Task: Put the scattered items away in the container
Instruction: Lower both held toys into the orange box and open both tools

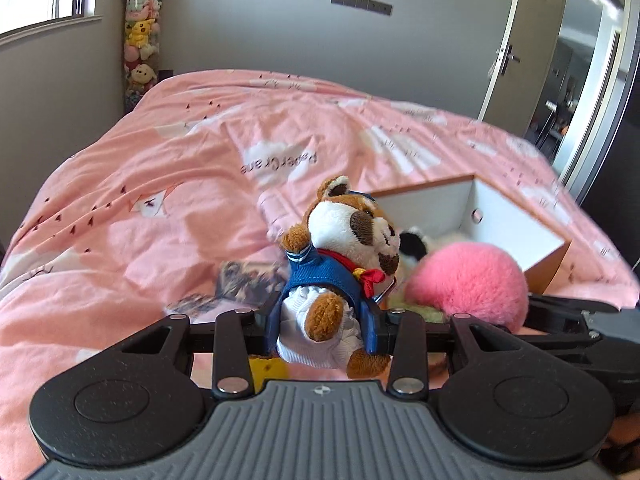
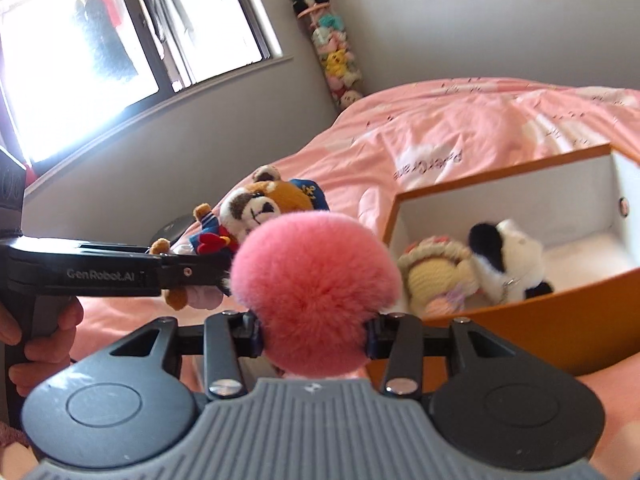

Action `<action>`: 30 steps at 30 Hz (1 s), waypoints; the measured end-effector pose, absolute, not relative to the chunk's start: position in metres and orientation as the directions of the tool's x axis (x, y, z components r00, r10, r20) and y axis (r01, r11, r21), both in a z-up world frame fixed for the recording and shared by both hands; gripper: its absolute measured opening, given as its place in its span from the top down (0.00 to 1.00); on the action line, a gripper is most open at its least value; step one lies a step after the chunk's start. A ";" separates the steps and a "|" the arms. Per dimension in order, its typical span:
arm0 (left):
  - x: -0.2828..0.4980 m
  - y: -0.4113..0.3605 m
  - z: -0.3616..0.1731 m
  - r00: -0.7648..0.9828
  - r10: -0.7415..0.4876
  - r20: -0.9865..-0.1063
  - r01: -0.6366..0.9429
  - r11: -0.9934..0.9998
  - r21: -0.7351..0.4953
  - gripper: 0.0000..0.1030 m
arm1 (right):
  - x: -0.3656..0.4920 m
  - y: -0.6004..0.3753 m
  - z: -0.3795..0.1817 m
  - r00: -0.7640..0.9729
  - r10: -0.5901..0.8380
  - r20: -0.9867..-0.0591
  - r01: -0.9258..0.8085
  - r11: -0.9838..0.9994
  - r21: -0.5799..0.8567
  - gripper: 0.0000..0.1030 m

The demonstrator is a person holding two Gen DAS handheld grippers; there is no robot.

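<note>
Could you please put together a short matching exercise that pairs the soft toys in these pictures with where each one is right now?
Things:
1. Raccoon toy
2. Pink pompom
3. Panda toy
4. Yellow doll

Places:
A. In the box, against its near wall
B. Clamped in the left tool
C. In the box, right of the doll
D. Clamped in the right tool

Pairs: 1-B, 2-D, 3-C, 4-A
</note>
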State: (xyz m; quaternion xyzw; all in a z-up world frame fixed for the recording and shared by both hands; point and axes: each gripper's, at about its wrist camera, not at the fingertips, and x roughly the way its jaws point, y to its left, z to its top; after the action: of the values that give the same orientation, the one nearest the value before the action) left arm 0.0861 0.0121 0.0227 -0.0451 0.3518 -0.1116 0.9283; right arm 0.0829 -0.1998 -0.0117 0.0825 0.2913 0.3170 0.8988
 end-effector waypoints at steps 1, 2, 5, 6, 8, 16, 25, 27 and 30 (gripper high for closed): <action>0.090 0.009 0.025 0.731 -0.243 -0.638 0.176 0.970 -0.168 0.57 | 0.085 -0.205 -0.007 0.644 0.606 -0.466 -0.508 0.795 0.331 0.54; 0.095 0.004 0.027 0.734 -0.248 -0.631 0.179 0.969 -0.173 0.57 | 0.087 -0.212 -0.002 0.659 0.596 -0.459 -0.497 0.803 0.329 0.54; 0.108 -0.008 0.031 0.736 -0.284 -0.615 0.195 0.958 -0.210 0.57 | 0.096 -0.229 0.012 0.703 0.561 -0.437 -0.474 0.828 0.299 0.54; 0.114 -0.012 0.031 0.733 -0.302 -0.609 0.200 0.952 -0.231 0.57 | 0.100 -0.235 0.016 0.716 0.546 -0.435 -0.465 0.838 0.286 0.54; 0.126 -0.021 0.031 0.728 -0.329 -0.602 0.207 0.942 -0.264 0.57 | 0.110 -0.248 0.025 0.740 0.516 -0.432 -0.441 0.857 0.268 0.54; 0.173 -0.062 0.020 0.688 -0.405 -0.602 0.256 0.912 -0.321 0.57 | 0.172 -0.291 0.039 0.776 0.383 -0.501 -0.343 0.923 0.174 0.54; 0.229 -0.101 -0.018 0.575 -0.503 -0.646 0.248 0.859 -0.448 0.57 | 0.230 -0.302 0.007 0.709 0.278 -0.648 -0.345 0.938 0.025 0.54; 0.241 -0.107 -0.026 0.549 -0.516 -0.657 0.226 0.849 -0.478 0.57 | 0.240 -0.297 -0.002 0.693 0.236 -0.681 -0.358 0.933 -0.041 0.54; 0.255 -0.115 -0.040 0.518 -0.520 -0.679 0.182 0.843 -0.507 0.57 | 0.254 -0.291 -0.012 0.681 0.182 -0.710 -0.384 0.914 -0.134 0.54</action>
State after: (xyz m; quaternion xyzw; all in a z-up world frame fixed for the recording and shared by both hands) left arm 0.2549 -0.1149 -0.0398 -0.1898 0.4452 -0.2064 0.8504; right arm 0.2542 -0.2913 -0.0124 -0.1375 0.3678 0.1560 0.9064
